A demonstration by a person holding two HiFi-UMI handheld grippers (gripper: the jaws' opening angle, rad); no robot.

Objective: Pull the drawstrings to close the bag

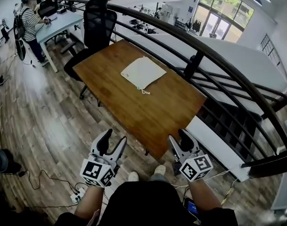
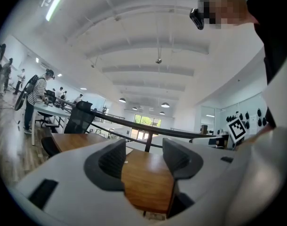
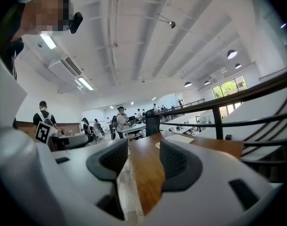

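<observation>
On table: bag flat. L gripper, R gripper: jaws apart.

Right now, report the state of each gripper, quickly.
Left gripper: open, nothing between its jaws.
Right gripper: open, nothing between its jaws.

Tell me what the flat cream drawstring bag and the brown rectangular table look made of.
Flat cream drawstring bag: probably woven cloth, matte; it lies limp, a thin cord trailing from one edge. Brown rectangular table: seemingly wood or veneer, low sheen; streaky grain shows.
</observation>
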